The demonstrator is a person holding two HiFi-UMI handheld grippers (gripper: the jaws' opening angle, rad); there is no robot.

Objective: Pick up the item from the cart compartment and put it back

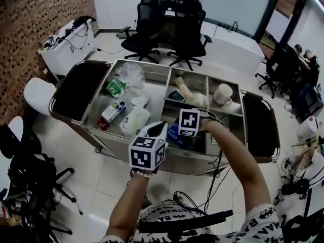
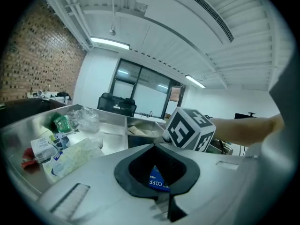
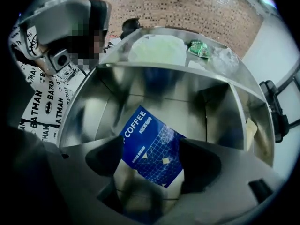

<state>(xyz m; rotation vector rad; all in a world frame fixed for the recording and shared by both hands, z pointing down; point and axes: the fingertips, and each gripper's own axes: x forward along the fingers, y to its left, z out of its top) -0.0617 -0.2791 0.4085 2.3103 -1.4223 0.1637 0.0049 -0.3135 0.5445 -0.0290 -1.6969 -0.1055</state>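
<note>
Right gripper view | right claw (image 3: 152, 162) apart astride coffee packet (image 3: 151, 144) | left claw (image 2: 162, 197) closed, mostly hiding packet

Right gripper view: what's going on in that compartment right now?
A person works two handheld grippers over the steel cart. The right gripper is down in a near compartment, with its jaws apart on either side of a blue coffee packet lying in it, not clamped. The left gripper hangs beside it above the cart's edge, jaws together, holding nothing.
</note>
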